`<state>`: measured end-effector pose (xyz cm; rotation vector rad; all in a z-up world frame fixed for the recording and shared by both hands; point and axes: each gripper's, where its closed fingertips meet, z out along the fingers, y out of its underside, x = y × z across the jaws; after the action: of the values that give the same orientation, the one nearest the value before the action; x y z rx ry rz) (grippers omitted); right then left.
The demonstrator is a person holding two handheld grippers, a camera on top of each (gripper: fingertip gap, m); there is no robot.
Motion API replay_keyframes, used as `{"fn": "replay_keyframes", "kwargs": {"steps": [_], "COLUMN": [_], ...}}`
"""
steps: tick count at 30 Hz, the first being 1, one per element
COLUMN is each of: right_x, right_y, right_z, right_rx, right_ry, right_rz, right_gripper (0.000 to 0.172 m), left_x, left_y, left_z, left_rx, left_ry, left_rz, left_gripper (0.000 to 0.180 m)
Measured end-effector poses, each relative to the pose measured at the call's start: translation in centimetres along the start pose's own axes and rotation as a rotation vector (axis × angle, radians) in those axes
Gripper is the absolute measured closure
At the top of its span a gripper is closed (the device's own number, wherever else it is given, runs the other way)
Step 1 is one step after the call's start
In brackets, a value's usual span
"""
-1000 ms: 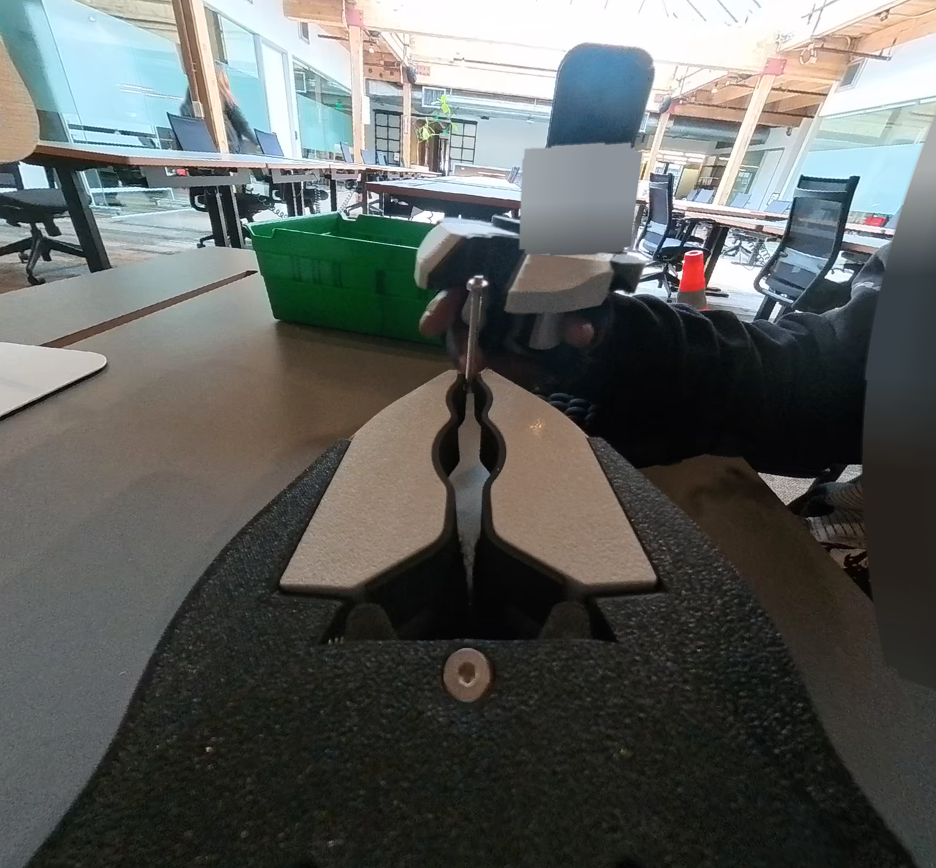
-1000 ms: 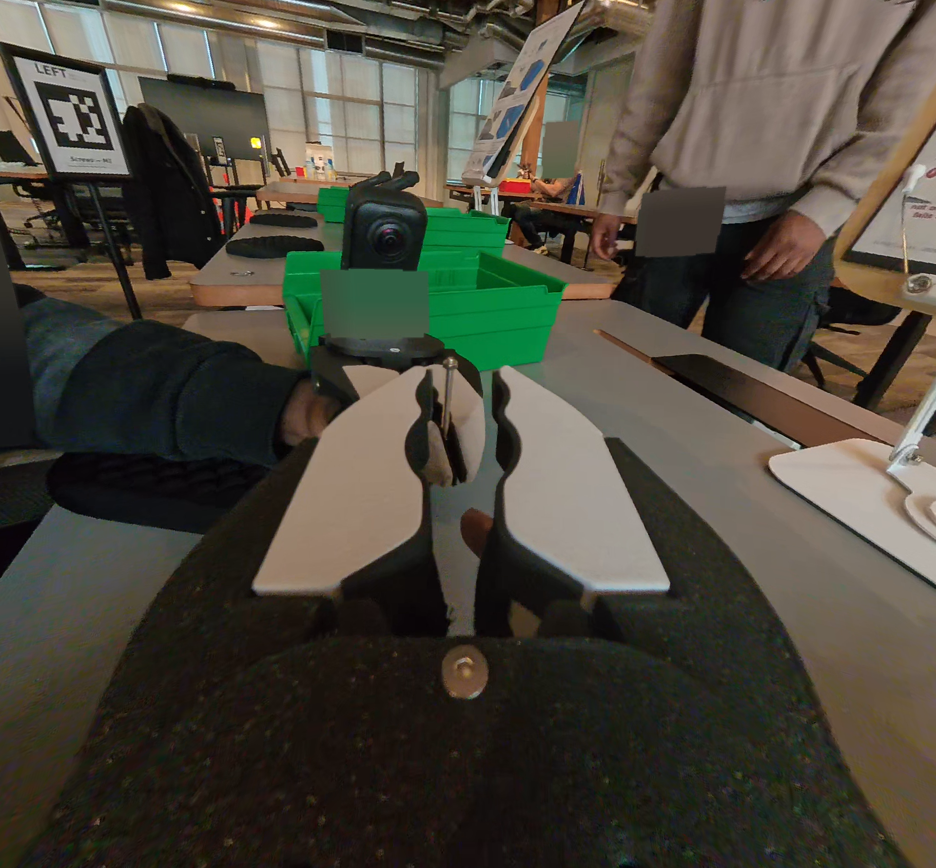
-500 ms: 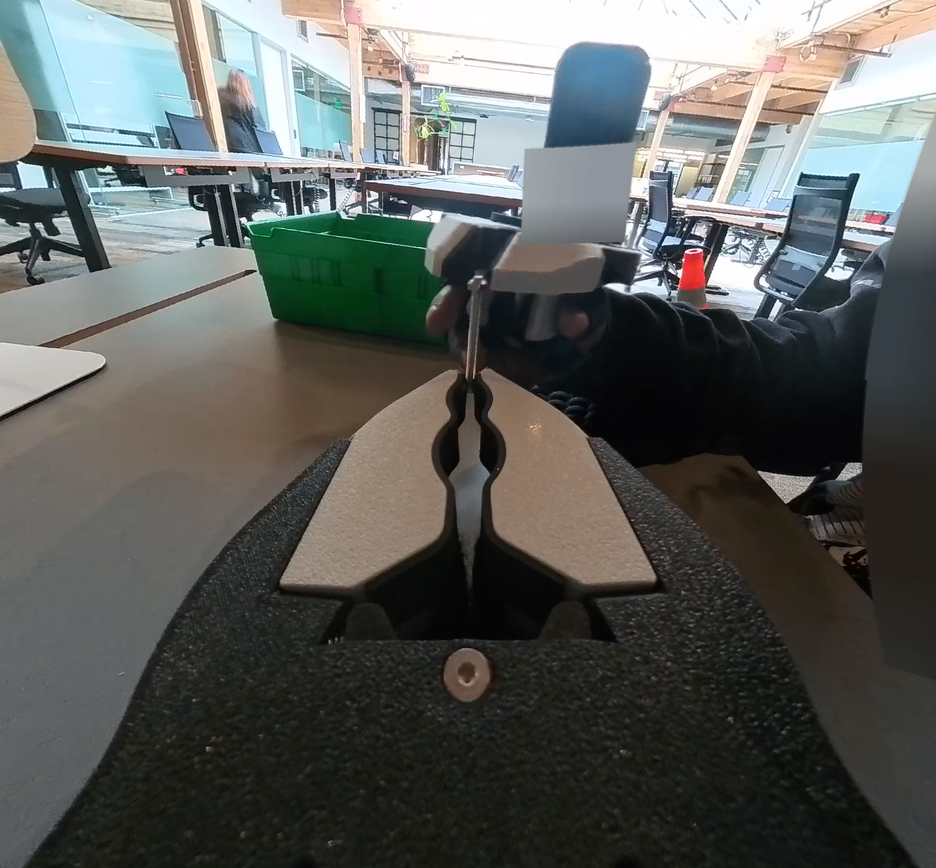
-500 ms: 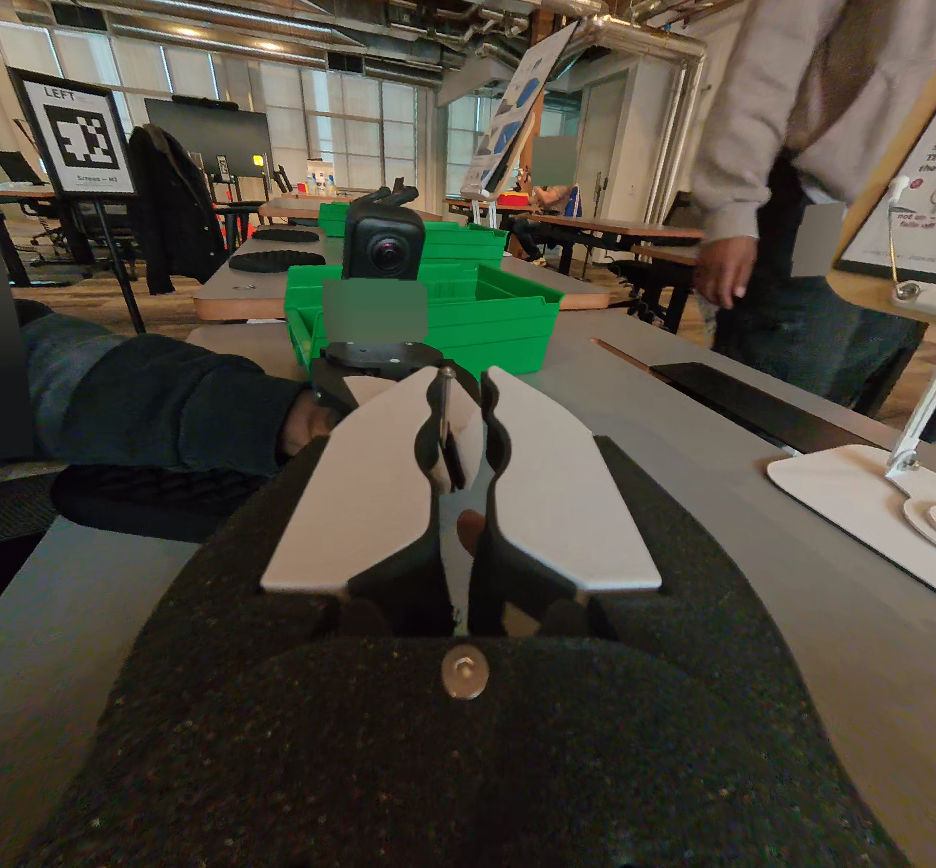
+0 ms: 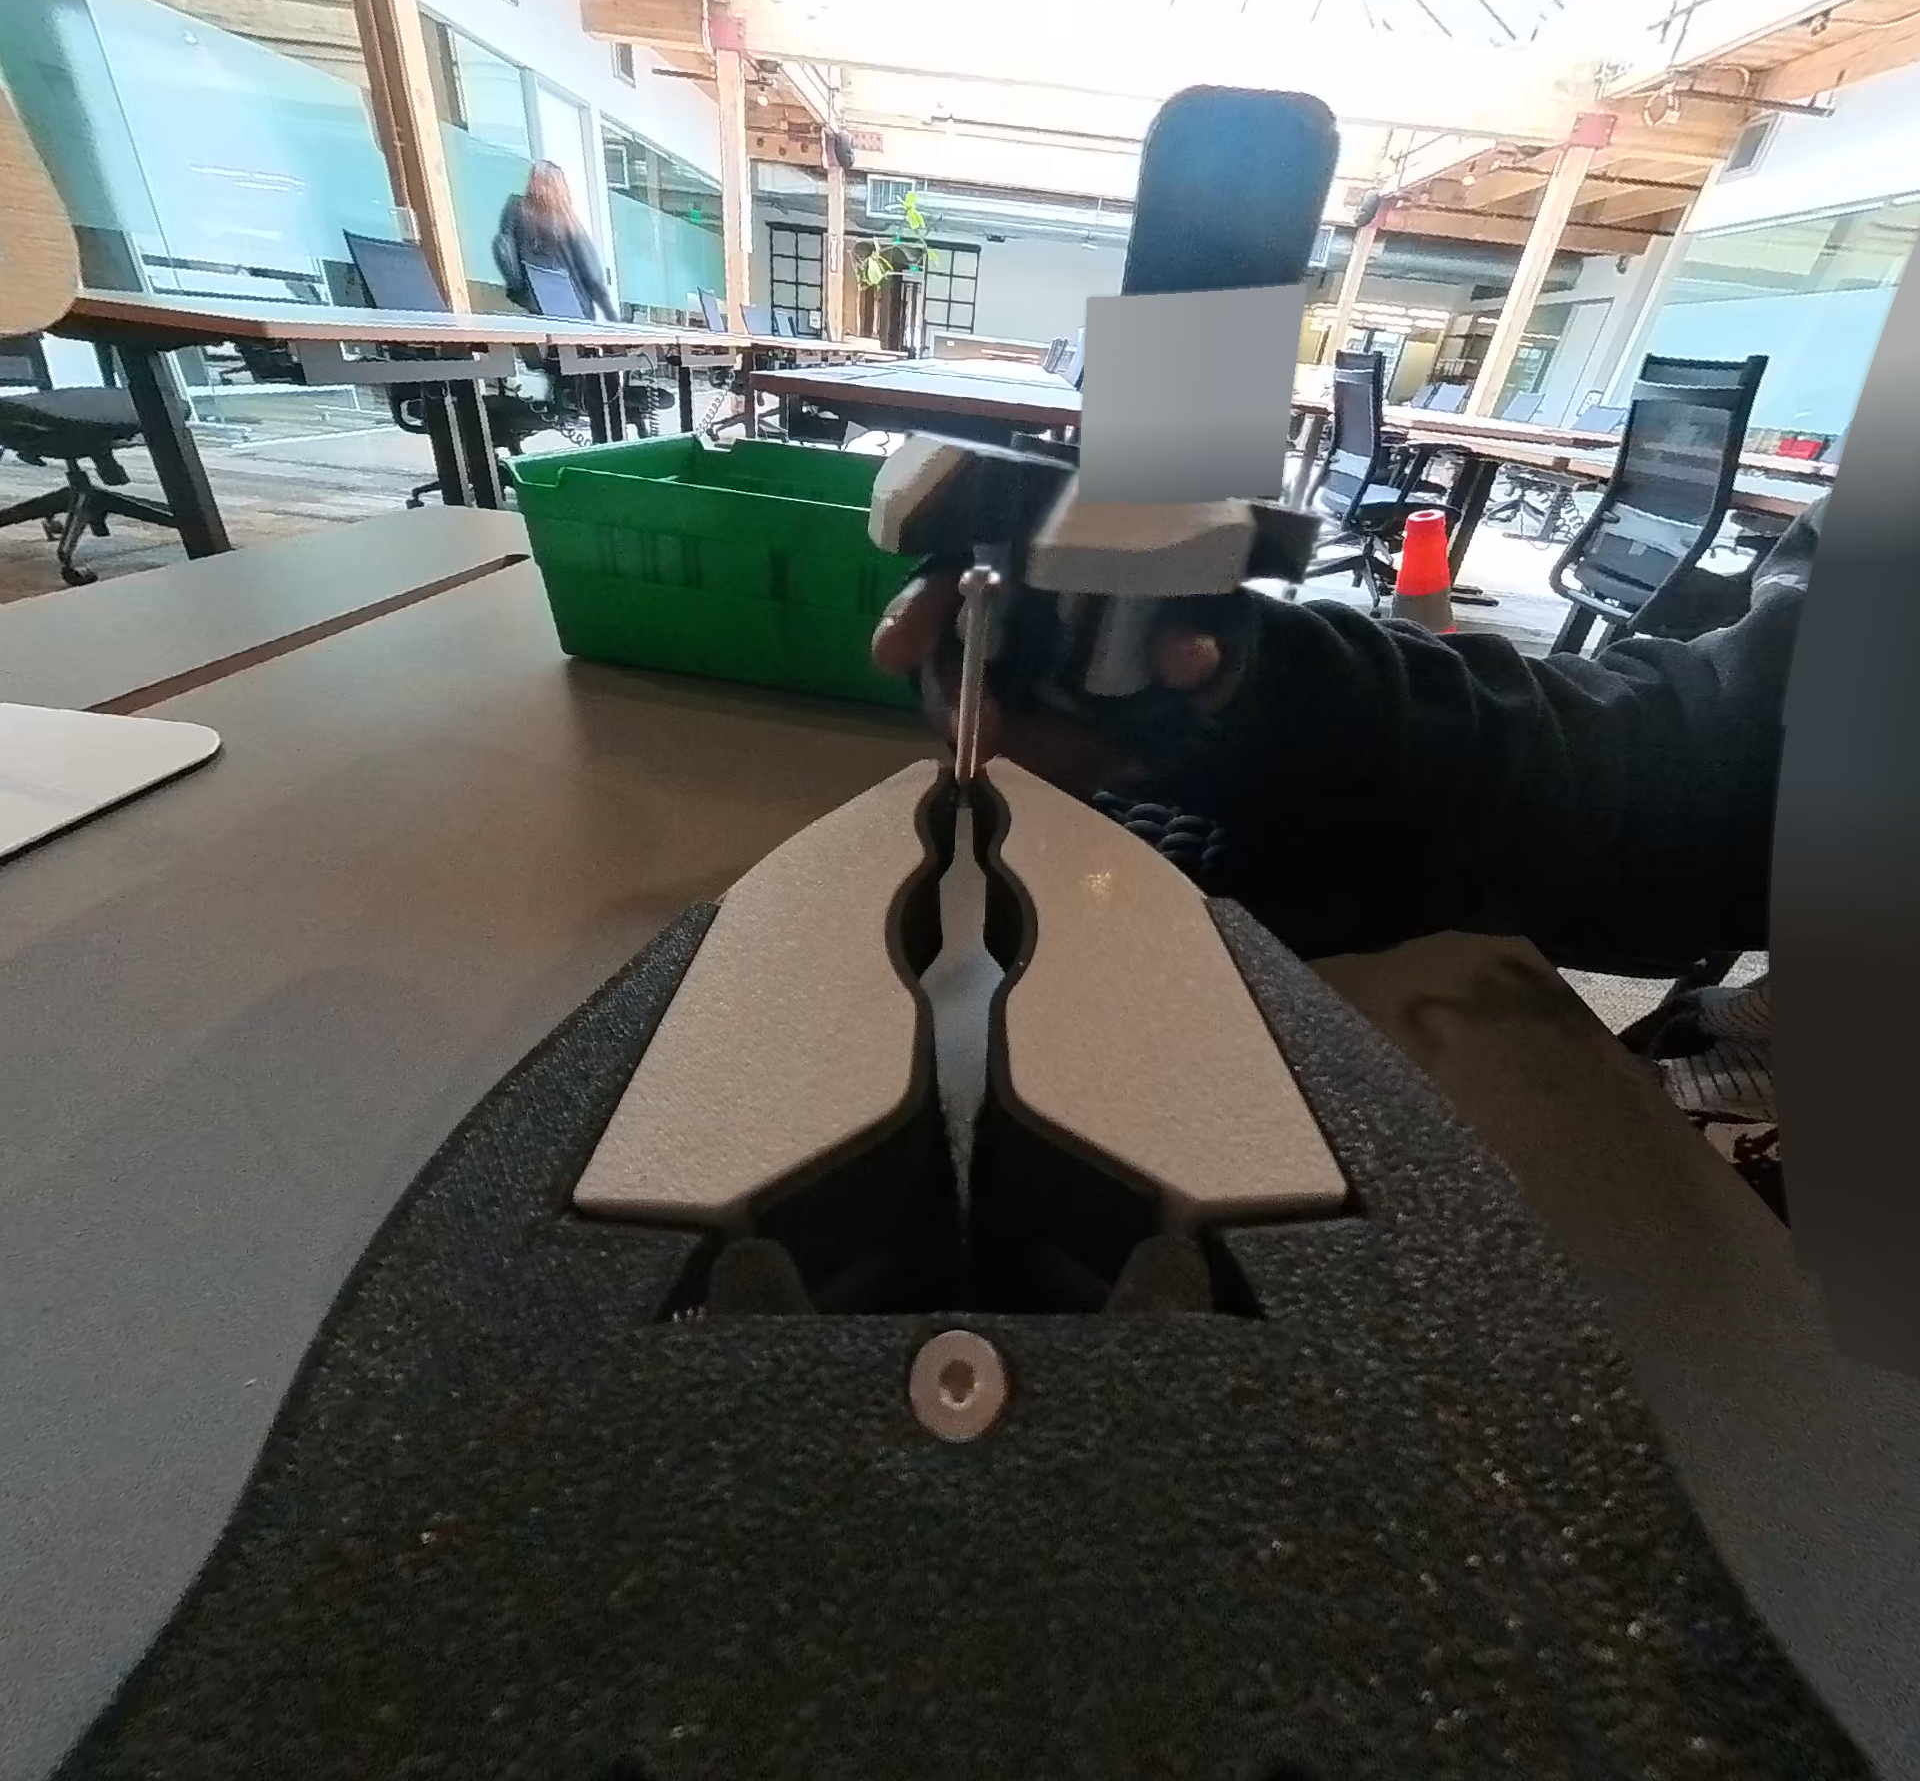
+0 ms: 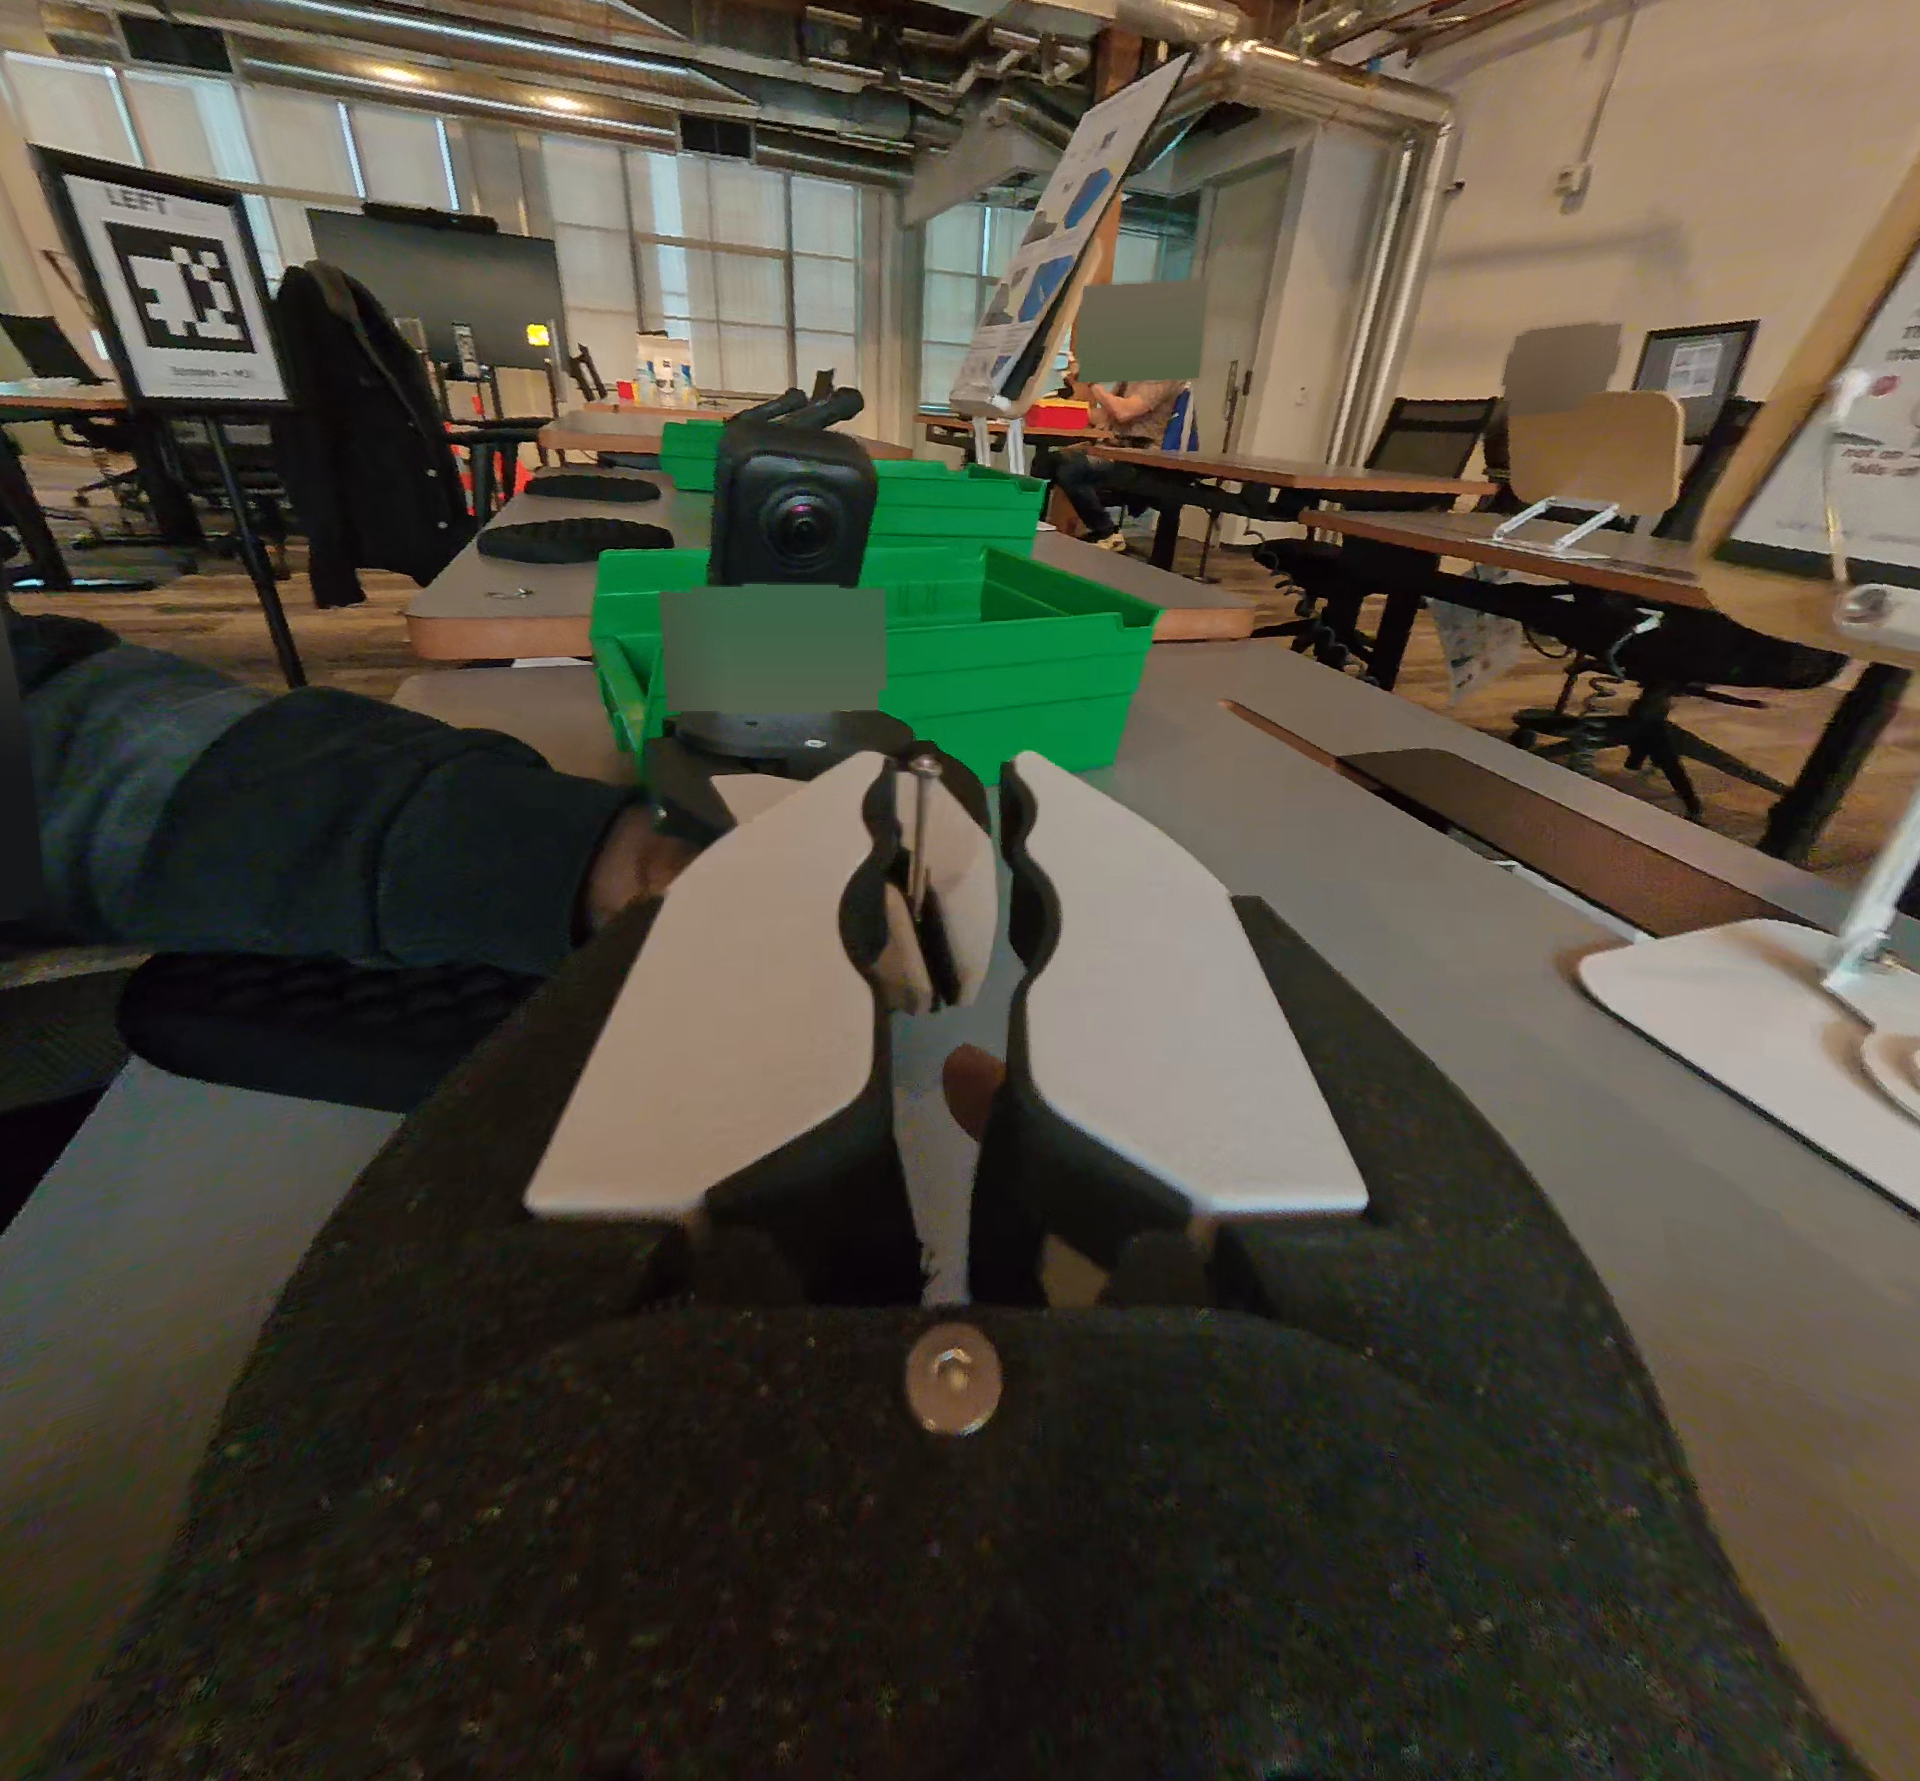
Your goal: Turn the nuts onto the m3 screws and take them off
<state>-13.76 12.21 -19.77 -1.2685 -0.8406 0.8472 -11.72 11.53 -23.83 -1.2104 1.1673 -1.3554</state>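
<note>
The M3 screw (image 5: pixel 970 682) stands nearly upright above the tabletop (image 5: pixel 312 900), head uppermost, its lower shank pinched between the tips of the left tool (image 5: pixel 968 789), whose fingers are closed against it. A nut at the head end cannot be made out for certain. The right tool (image 6: pixel 940 775) is positioned about the screw's top: its fingers stand apart, the screw (image 6: pixel 921 838) between them and nearer the left finger (image 6: pixel 810 858), with a visible gap to the right finger; no pressing contact is evident. Both tools are hand-held, dark sleeves visible. A green bin (image 5: pixel 707 578) sits on the tabletop behind. An orange cone (image 5: pixel 1423 568) stands on the floor beyond.
</note>
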Motion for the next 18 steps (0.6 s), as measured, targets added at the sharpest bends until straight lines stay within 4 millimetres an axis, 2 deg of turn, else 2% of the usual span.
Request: {"fn": "replay_keyframes", "kwargs": {"steps": [4, 7, 13, 18], "right_x": [-0.5, 0.0, 0.7, -0.1], "right_y": [0.4, 0.3, 0.1, 0.1], "right_z": [0.5, 0.4, -0.2, 0.3], "right_rx": [-0.025, -0.023, -0.016, -0.011], "right_ry": [-0.013, 0.012, 0.043, 0.003], "right_rz": [-0.023, -0.015, -0.013, -0.017], "right_gripper": [0.147, 0.157, 0.164, 0.153], "left_x": [0.0, 0.1, 0.0, 0.0], "left_y": [0.1, 0.1, 0.0, 0.1], "left_z": [0.1, 0.1, 0.0, 0.1], "left_rx": [-0.006, -0.006, -0.002, -0.007], "left_ry": [0.001, 0.004, 0.003, 0.003], "left_rz": [0.003, 0.003, 0.000, 0.003], "left_gripper": [0.178, 0.179, 0.178, 0.178]}}
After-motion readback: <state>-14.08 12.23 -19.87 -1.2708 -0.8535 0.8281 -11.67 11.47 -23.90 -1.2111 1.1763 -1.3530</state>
